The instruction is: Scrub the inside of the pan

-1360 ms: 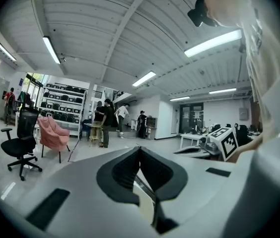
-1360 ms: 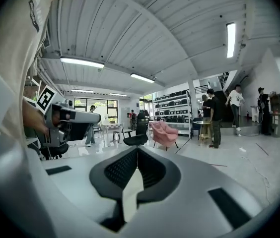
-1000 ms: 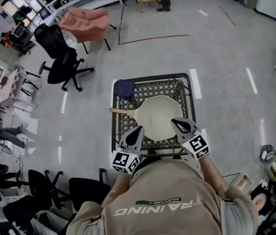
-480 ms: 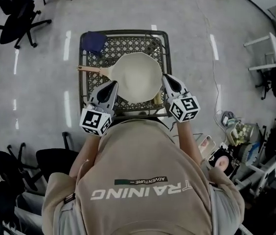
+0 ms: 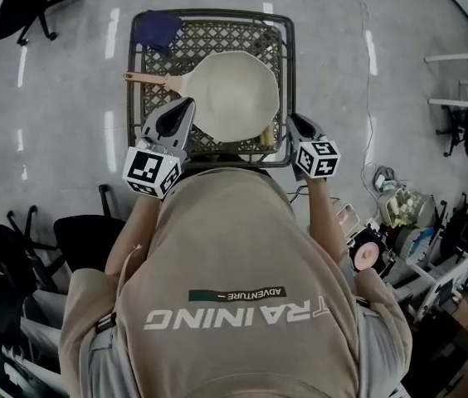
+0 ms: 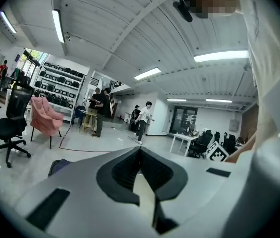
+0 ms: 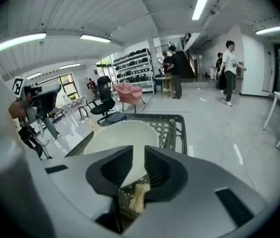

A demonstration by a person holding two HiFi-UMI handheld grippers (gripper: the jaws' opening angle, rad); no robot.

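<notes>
1. A blue cloth (image 5: 160,25) lies crumpled at the far left corner of the black mesh table (image 5: 226,33).
2. A black office chair (image 5: 20,5) stands on the floor, well left of that table.
3. A pink armchair (image 6: 44,119) stands before storage shelves (image 6: 63,90).
4. Several people (image 6: 99,110) stand farther back.

Left tool (image 5: 187,104) held out ahead of the torso (image 5: 234,247), jaws pressed together, empty, right tool (image 5: 292,119) level with it, jaws opening slightly, nothing between them
</notes>
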